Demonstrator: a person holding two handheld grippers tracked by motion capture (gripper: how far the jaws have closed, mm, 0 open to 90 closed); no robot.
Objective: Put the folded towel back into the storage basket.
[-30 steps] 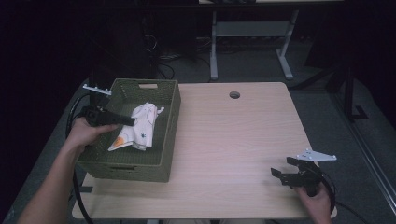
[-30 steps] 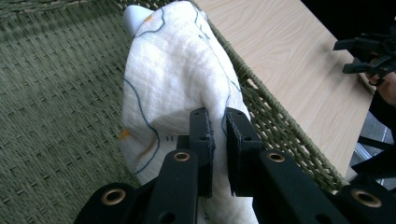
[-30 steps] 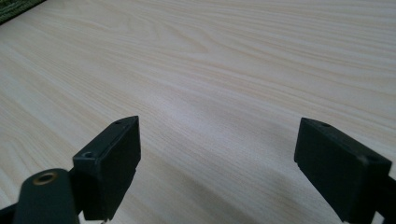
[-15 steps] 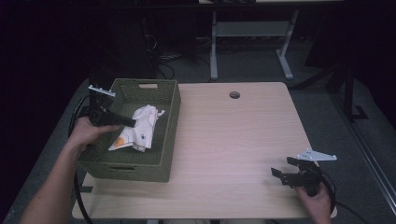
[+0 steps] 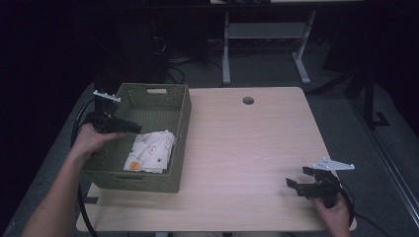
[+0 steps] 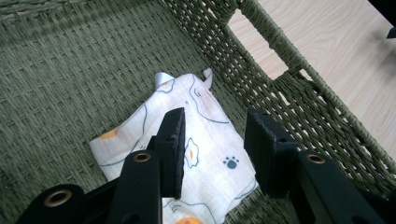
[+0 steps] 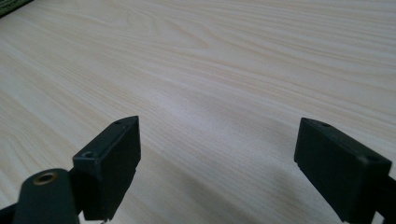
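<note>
A green woven basket (image 5: 179, 129) stands on the left part of the wooden table. Inside it, toward its front right corner, lies a folded white cloth (image 5: 150, 150) printed with eggs and paw marks. My left gripper (image 5: 132, 128) hovers over the basket's left side, open, with nothing between its jaws. In the left gripper view the cloth (image 6: 212, 140) lies flat on the basket floor (image 6: 70, 79) below the left gripper (image 6: 215, 140). My right gripper (image 5: 296, 180) rests open near the table's front right corner. In the right gripper view the right gripper (image 7: 217, 154) has bare wood under it.
A round cable hole (image 5: 248, 100) sits near the table's far edge. Bare tabletop (image 5: 247, 148) stretches between the basket and the right gripper. Cables (image 5: 81, 192) hang off the left side. A desk frame (image 5: 267, 37) stands on the dark floor behind.
The cloth has dropped from a raised bunch into a flat fold on the basket floor. My left gripper has let it go and pulled back left and up. The right gripper has stayed put.
</note>
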